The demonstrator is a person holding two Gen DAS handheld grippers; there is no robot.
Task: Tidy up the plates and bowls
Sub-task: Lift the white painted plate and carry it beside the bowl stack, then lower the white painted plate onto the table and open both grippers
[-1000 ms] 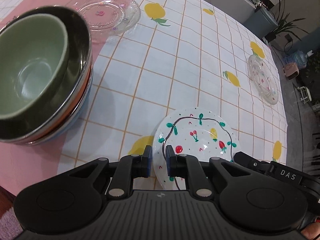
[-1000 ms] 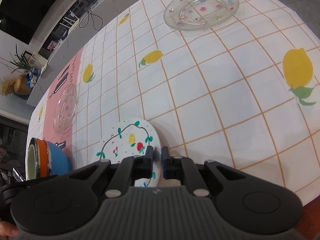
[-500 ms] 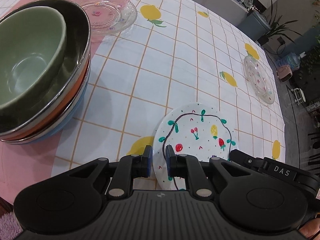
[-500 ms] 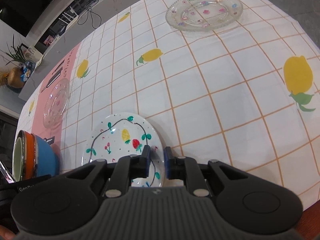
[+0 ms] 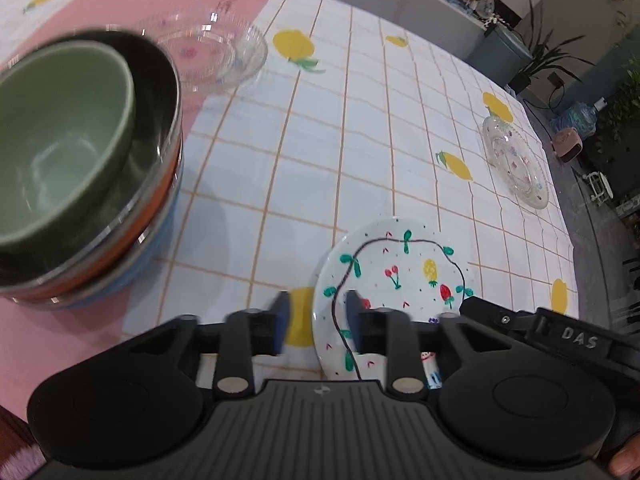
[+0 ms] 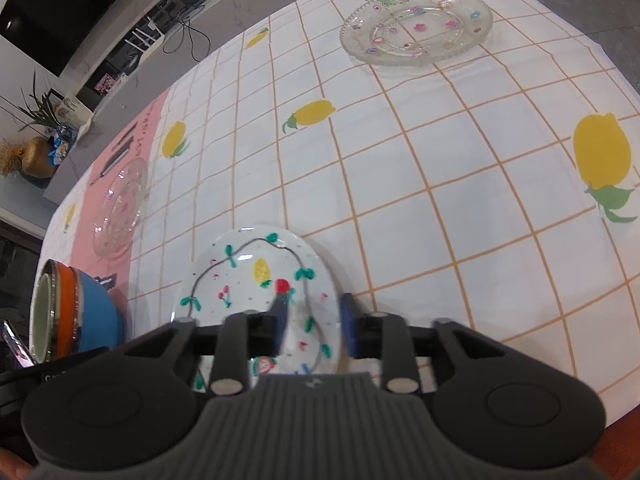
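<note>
A white plate painted with fruit (image 5: 404,276) (image 6: 256,280) lies flat on the tablecloth near the table's front edge. My left gripper (image 5: 316,316) is open with its jaws astride the plate's left rim. My right gripper (image 6: 312,316) is open with its jaws astride the plate's right rim. A stack of bowls (image 5: 80,168), green inside dark, orange and blue, stands at the left; it also shows in the right wrist view (image 6: 72,312).
A clear glass plate (image 5: 212,56) (image 6: 120,208) sits behind the bowls on the pink strip. Another clear glass plate (image 5: 516,160) (image 6: 416,26) sits at the far right of the table. The lemon-print tablecloth (image 6: 400,160) covers the table.
Both grippers have opened from a narrow gap to a wider one. Both have moved in over the painted plate, their jaws now straddling its rims.
</note>
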